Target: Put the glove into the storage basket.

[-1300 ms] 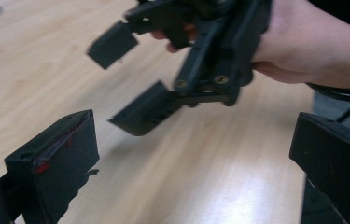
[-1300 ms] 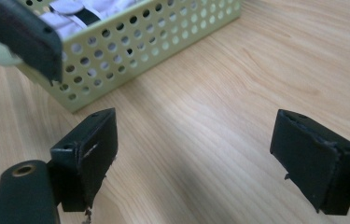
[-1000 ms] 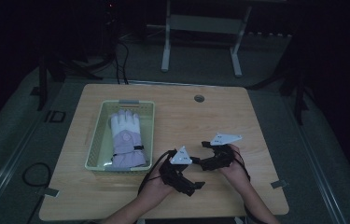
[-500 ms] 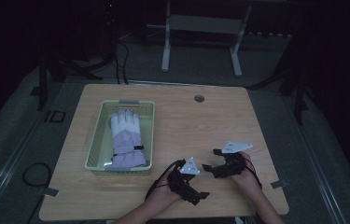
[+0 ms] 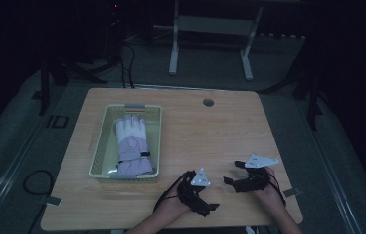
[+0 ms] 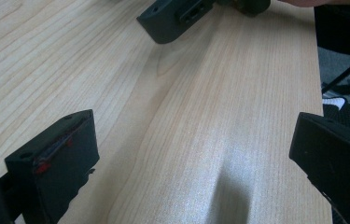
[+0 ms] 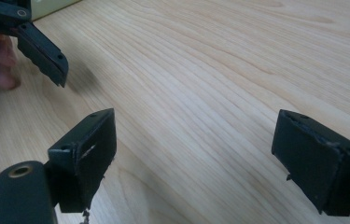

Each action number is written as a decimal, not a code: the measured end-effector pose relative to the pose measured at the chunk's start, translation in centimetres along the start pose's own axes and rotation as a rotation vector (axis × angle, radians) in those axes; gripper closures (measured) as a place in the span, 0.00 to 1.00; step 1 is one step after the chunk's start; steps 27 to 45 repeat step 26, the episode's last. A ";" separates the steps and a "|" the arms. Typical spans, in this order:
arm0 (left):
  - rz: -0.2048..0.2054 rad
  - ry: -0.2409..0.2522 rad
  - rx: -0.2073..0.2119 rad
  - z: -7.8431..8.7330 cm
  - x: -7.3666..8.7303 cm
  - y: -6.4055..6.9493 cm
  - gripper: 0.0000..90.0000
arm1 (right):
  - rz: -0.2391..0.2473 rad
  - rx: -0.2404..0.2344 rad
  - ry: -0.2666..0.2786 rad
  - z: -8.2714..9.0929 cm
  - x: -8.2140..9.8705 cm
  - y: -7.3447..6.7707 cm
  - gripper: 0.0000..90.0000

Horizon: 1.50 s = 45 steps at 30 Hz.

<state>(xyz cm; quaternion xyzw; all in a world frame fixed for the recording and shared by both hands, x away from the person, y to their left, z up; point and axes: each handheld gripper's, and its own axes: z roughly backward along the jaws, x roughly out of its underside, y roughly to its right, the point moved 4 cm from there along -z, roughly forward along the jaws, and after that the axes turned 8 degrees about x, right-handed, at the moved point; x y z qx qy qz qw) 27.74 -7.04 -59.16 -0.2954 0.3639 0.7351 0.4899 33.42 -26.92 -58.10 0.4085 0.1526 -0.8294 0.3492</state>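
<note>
The glove (image 5: 132, 146) lies flat in the pale green basket (image 5: 99, 146) at the left of the worktop (image 5: 219, 131), fingers pointing away from the person, cuff toward the near rim. Both tools sit well apart from it, low over the near edge. The left gripper (image 5: 209, 208) has its fingers (image 6: 56, 158) spread wide over bare wood, holding nothing. The right gripper (image 5: 233, 173) likewise shows its fingers (image 7: 88, 149) spread and empty, facing the left one. Judged from this, the glove is stowed and the grippers rest clear of the basket.
</note>
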 end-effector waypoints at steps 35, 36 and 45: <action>-0.020 0.067 0.003 0.2 0.5 0.8 0.02 | -0.015 0.048 0.019 1.4 1.6 1.1 0.15; -0.020 0.067 0.003 0.2 0.5 0.8 0.02 | -0.015 0.048 0.019 1.4 1.6 1.1 0.15; -0.020 0.067 0.003 0.2 0.5 0.8 0.02 | -0.015 0.048 0.019 1.4 1.6 1.1 0.15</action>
